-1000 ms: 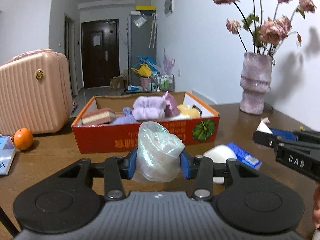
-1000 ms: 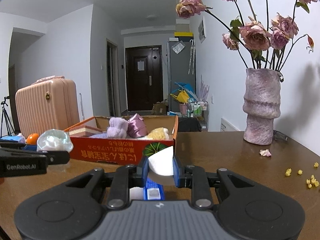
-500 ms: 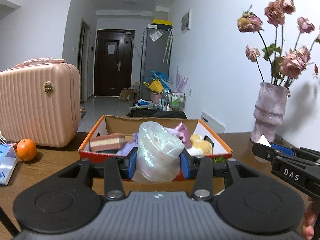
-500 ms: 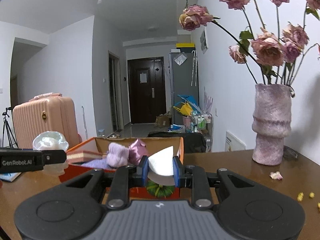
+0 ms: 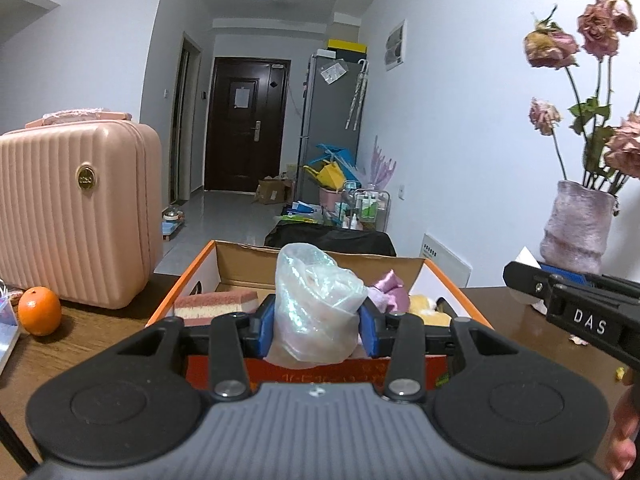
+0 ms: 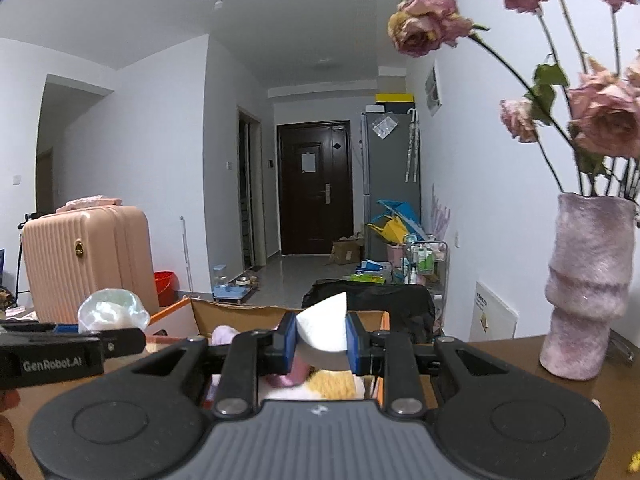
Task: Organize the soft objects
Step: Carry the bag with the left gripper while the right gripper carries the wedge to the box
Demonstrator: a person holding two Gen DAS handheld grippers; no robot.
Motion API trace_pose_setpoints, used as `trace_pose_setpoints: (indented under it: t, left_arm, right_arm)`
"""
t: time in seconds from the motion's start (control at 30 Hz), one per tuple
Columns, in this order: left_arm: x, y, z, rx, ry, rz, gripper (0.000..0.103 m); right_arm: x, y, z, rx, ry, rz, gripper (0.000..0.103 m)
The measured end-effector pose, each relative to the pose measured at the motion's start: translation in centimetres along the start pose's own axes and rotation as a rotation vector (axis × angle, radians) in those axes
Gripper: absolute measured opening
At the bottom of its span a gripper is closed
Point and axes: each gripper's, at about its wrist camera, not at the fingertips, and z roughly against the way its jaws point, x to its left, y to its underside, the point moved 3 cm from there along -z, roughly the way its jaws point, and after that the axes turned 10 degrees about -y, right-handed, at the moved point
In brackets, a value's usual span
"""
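My left gripper (image 5: 318,325) is shut on a crumpled clear plastic bag (image 5: 316,308), held just above the near wall of the orange cardboard box (image 5: 192,286). A layered sponge (image 5: 216,304), a purple cloth (image 5: 386,284) and a yellow soft piece (image 5: 424,306) lie inside the box. Over the same box, my right gripper (image 6: 321,338) is shut on a white wedge-shaped sponge (image 6: 324,328). In the right wrist view the left gripper and its bag (image 6: 112,312) show at the left. The right gripper's body (image 5: 576,304) shows at the right of the left wrist view.
A pink suitcase (image 5: 76,216) and an orange (image 5: 39,310) stand on the brown table at the left. A purple vase (image 6: 588,296) with dried roses (image 6: 432,24) stands at the right by the wall. Yellow crumbs (image 6: 634,468) lie at the table's right.
Both grippers have moved forward and a little up toward the box with their loads. The box has come closer and now sits right under the fingertips.
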Motion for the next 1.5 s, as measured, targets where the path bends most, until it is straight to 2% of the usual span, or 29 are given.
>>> trace_pose_setpoints:
  t: [0.27,0.53,0.9,1.2,1.33,1.37,1.43,1.47,1.5]
  left_arm:
    - [-0.6,-0.6,-3.1,0.0,-0.031,0.0,0.042]
    - [-0.4,-0.7,-6.1,0.014,-0.081,0.021,0.041]
    - [-0.4,-0.2,-9.6,0.041,-0.128,0.023,0.04]
    - [-0.3,-0.1,-11.1,0.051,-0.15,0.024,0.04]
    - [-0.4,-0.1,-11.0,0.05,-0.144,0.03,0.046]
    - [-0.3,-0.1,-11.0,0.051,-0.142,0.033,0.052]
    - [-0.2,-0.1,-11.0,0.053,-0.146,0.041,0.056]
    - [-0.1,-0.1,-11.0,0.052,-0.147,0.043,0.062]
    - [0.0,-0.1,-11.0,0.054,-0.146,0.047,0.064]
  right_arm:
    - [-1.0,-1.4,-3.4,0.016,-0.05,0.01,0.024]
    - [-1.7,-1.8,-7.3,0.077,-0.101,0.045,0.025]
    - [-4.1,0.0,-11.1,0.156,-0.088,-0.008,0.025]
    - [-4.1,1.3,-13.1,0.201,-0.089,0.001,0.026]
    - [-4.1,1.4,-13.2,0.207,-0.096,-0.006,0.032]
    - [-4.2,1.5,-13.3,0.214,-0.102,-0.01,0.035]
    - [-4.2,1.5,-13.5,0.223,-0.099,-0.008,0.035]
    - [-4.2,1.6,-13.5,0.226,-0.099,-0.007,0.036]
    - [-4.2,1.7,-13.6,0.23,-0.098,-0.006,0.039]
